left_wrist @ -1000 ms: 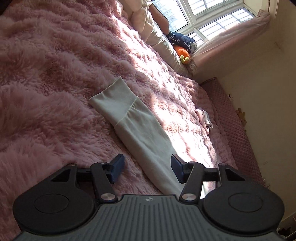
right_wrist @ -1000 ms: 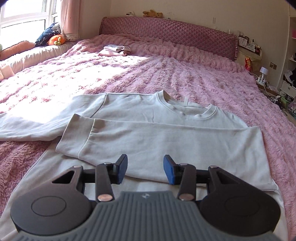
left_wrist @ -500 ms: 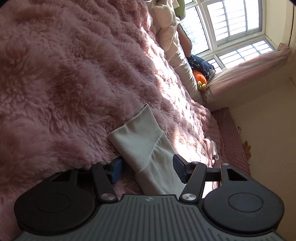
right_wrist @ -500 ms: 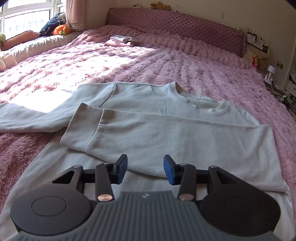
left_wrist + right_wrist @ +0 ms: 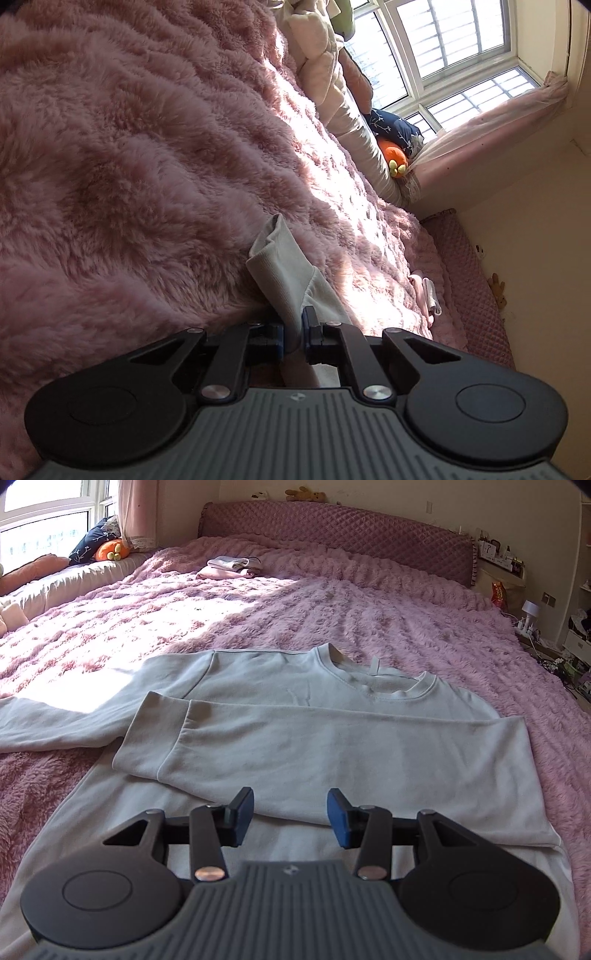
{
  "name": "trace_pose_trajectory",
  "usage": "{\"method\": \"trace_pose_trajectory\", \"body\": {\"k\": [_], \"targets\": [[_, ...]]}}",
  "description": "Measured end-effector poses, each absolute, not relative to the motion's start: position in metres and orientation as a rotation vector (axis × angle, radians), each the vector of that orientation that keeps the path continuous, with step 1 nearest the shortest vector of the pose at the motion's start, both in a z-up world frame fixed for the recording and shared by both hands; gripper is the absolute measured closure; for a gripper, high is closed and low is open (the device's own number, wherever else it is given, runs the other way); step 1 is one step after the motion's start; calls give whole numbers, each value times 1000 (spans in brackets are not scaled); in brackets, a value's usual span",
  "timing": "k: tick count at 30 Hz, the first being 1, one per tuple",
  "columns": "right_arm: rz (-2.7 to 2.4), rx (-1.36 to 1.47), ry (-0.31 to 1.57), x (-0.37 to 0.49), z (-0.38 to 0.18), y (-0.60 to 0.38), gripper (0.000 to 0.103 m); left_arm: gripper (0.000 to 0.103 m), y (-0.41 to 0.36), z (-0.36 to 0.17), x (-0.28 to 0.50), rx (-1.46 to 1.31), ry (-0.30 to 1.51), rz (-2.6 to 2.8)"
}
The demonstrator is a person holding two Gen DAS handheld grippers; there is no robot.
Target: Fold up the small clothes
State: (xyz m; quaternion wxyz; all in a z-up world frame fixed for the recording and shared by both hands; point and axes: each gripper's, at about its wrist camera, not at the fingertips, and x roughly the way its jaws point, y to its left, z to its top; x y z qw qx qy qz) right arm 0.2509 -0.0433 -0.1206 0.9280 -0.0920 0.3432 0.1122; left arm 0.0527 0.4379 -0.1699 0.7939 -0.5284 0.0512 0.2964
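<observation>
Pale grey long-sleeved cotton sweatshirt [image 5: 295, 716] lies flat on the fluffy pink bed cover [image 5: 332, 609], one sleeve already folded across the chest. Judged step: fold the outstretched sleeve in by lifting its ribbed cuff [image 5: 275, 269] low and laying it over the chest without dragging the body. Left gripper [image 5: 292, 334] is closing, pads pinching the cuff; right gripper [image 5: 290, 815] hovers half open over the hem, empty.

Bed cover: fluffy pink plush blanket [image 5: 369, 620], filling most of both views.
Headboard: quilted mauve padded panel [image 5: 332, 531], top centre of the right view.
Window: white-framed barred panes [image 5: 454, 55], upper right of the left view.
Curtain: sheer pink drape [image 5: 491, 118] beneath it.
Walls: plain cream plaster [image 5: 535, 229].
Light: sun patch at mid-left of the right view.
</observation>
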Motion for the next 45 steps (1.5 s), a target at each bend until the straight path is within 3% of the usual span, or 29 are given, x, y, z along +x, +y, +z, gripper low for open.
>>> {"method": "trace_pose_trajectory", "body": {"k": [5, 14, 26, 38, 45], "targets": [[221, -176, 695, 249, -115, -52, 63, 94, 432, -155, 50, -1132, 25, 542], [219, -130, 669, 233, -100, -75, 63, 94, 376, -75, 88, -1014, -36, 202], [128, -31, 650, 210, -85, -155, 57, 94, 223, -32, 189, -1022, 18, -230], [11, 63, 682, 203, -98, -238, 57, 94, 60, -89, 273, -985, 220, -478], [-35, 111, 694, 200, -111, -269, 57, 94, -27, -139, 294, -711, 482, -473]]}}
